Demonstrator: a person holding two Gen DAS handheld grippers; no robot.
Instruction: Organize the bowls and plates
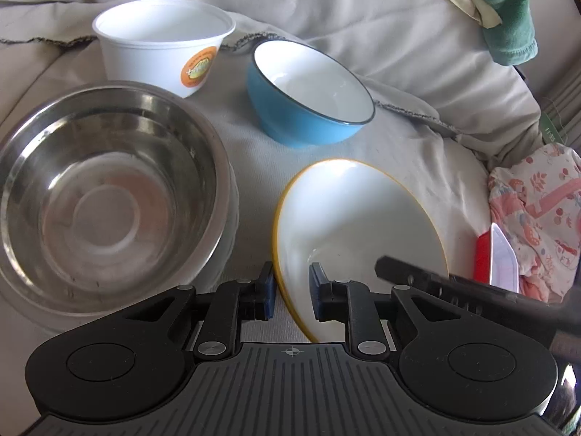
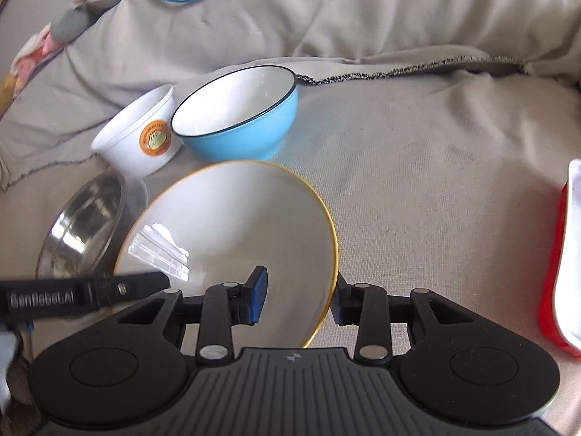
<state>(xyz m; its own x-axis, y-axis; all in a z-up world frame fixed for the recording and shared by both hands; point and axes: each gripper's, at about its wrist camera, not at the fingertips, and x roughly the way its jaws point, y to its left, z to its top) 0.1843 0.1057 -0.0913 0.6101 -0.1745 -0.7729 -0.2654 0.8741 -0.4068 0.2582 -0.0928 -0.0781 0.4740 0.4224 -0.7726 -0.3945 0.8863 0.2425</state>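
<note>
A white plate with a yellow rim (image 1: 359, 218) (image 2: 232, 225) is tilted above the beige cloth. My left gripper (image 1: 290, 296) straddles its near rim, its jaws apart with a gap beside the rim. My right gripper (image 2: 299, 299) straddles the opposite rim, jaws also apart. A steel bowl (image 1: 105, 196) (image 2: 83, 225) sits to the left. A blue bowl with white inside (image 1: 308, 91) (image 2: 236, 109) and a white paper tub with an orange sticker (image 1: 163, 43) (image 2: 141, 138) stand behind.
A red and white dish (image 1: 495, 258) (image 2: 563, 254) lies to the right. A pink patterned cloth (image 1: 537, 218) and a green towel (image 1: 504, 11) lie at the right edge. The beige cloth (image 2: 417, 163) is rumpled and soft all around.
</note>
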